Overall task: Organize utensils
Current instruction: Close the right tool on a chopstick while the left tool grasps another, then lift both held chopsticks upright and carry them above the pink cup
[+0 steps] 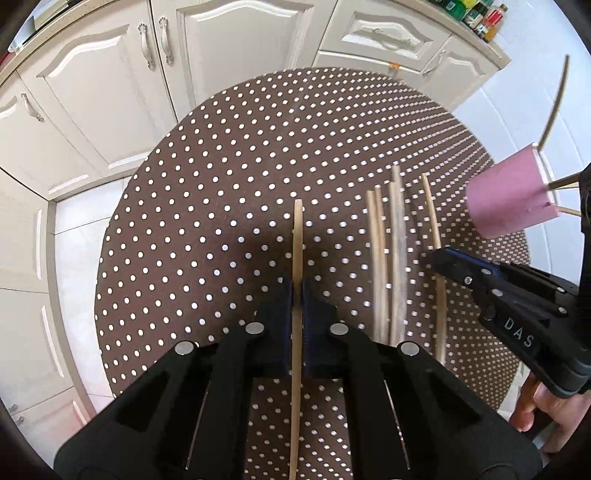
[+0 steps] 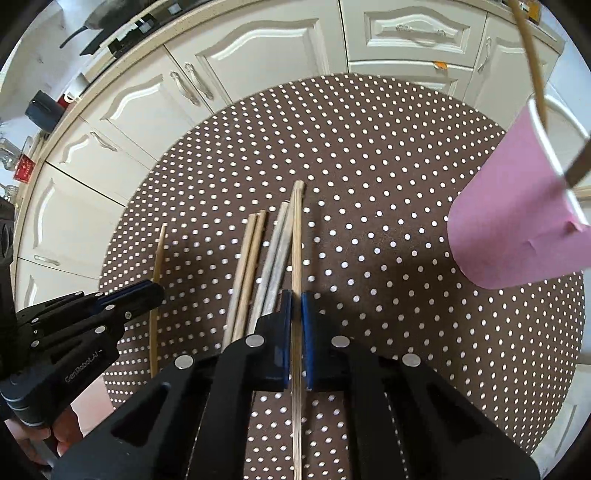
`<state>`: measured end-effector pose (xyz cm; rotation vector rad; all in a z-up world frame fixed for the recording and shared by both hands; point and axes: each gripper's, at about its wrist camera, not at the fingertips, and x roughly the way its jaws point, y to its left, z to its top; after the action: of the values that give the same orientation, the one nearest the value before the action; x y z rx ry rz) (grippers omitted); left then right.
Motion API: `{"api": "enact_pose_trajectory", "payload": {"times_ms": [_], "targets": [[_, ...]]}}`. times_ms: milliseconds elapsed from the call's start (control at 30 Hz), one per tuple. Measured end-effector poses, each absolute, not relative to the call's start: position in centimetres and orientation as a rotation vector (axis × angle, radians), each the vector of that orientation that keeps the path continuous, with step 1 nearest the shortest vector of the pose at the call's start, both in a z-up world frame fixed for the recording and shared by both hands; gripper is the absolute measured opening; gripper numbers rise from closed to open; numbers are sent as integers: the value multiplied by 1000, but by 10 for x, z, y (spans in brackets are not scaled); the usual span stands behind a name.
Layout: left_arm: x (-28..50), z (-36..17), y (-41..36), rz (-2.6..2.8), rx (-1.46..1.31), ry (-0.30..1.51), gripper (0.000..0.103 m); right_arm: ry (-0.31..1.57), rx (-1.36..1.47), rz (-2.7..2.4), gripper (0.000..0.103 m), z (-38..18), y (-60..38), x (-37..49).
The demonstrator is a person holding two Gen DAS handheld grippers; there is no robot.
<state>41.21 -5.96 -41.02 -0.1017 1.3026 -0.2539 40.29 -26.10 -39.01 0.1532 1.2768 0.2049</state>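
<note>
My left gripper (image 1: 297, 291) is shut on a single wooden chopstick (image 1: 297, 236) above the polka-dot table (image 1: 221, 177). My right gripper (image 2: 296, 299) is shut on another wooden chopstick (image 2: 296, 236); it also shows in the left wrist view (image 1: 443, 256). Several loose chopsticks (image 1: 391, 236) lie on the cloth between the two grippers, wooden and grey ones (image 2: 275, 251). A pink cup (image 2: 517, 214) stands at the right with chopsticks sticking out of it; it shows in the left wrist view too (image 1: 509, 195). The left gripper appears at the left of the right wrist view (image 2: 153, 293).
The round table has a brown cloth with white dots (image 2: 369, 147). White kitchen cabinets (image 1: 110, 92) stand behind it. Bottles (image 1: 480, 18) sit on the counter at the far right. A pan (image 2: 92, 18) rests on the counter at the far left.
</note>
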Motion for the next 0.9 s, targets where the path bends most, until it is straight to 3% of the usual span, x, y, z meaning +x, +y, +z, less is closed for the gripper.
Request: {"api": "enact_pose_trajectory", "payload": {"times_ms": [900], "targets": [[349,-270,-70,-483,-135,1014,6,932,244,110,5,-269,-279,299]]}}
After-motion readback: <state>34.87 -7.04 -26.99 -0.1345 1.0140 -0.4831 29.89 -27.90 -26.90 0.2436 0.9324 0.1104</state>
